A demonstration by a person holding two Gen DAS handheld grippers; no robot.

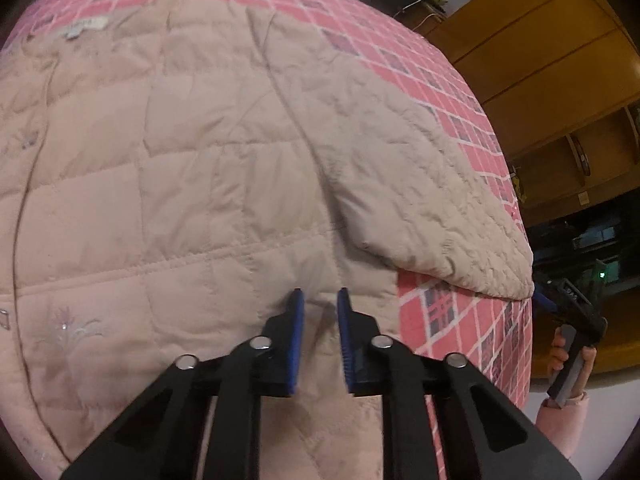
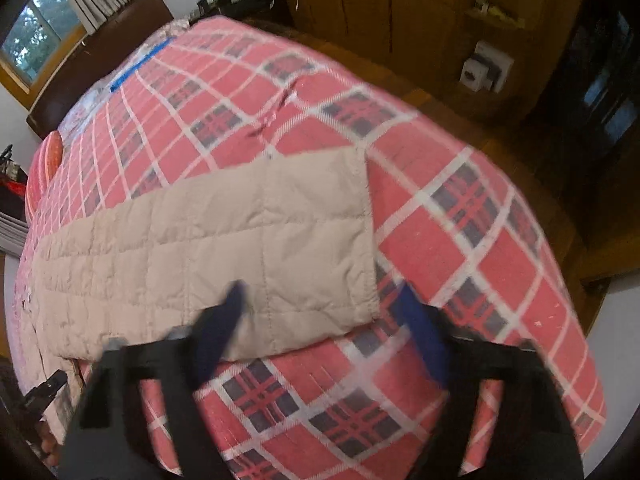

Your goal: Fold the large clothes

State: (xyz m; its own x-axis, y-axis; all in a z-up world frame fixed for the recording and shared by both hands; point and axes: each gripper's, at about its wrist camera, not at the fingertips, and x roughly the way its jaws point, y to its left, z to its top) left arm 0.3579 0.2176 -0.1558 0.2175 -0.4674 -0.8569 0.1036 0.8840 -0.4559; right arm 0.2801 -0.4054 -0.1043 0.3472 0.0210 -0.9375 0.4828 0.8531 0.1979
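Where the red plaid bedspread covers the bed, a beige quilted jacket lies spread flat across it, taking up most of the left wrist view. Wooden cabinets stand past the bed's far side, toward two o'clock in that view. One sleeve reaches out over the plaid; in the right wrist view it stretches from nine o'clock to the centre, and its cuff ends in a straight stitched edge just right of centre. In the left wrist view the same sleeve runs toward four o'clock, with its cuff near the bed's edge. A white label shows at the jacket's collar, at eleven o'clock.

The left gripper sits low over the jacket body at six o'clock, its blue pads parted by a narrow gap with nothing between them. The right gripper is blurred but spread wide, one finger over the sleeve, the other over bare plaid beside the cuff; it grasps nothing. At four o'clock in the left view, a hand in a pink sleeve holds a grey handle.
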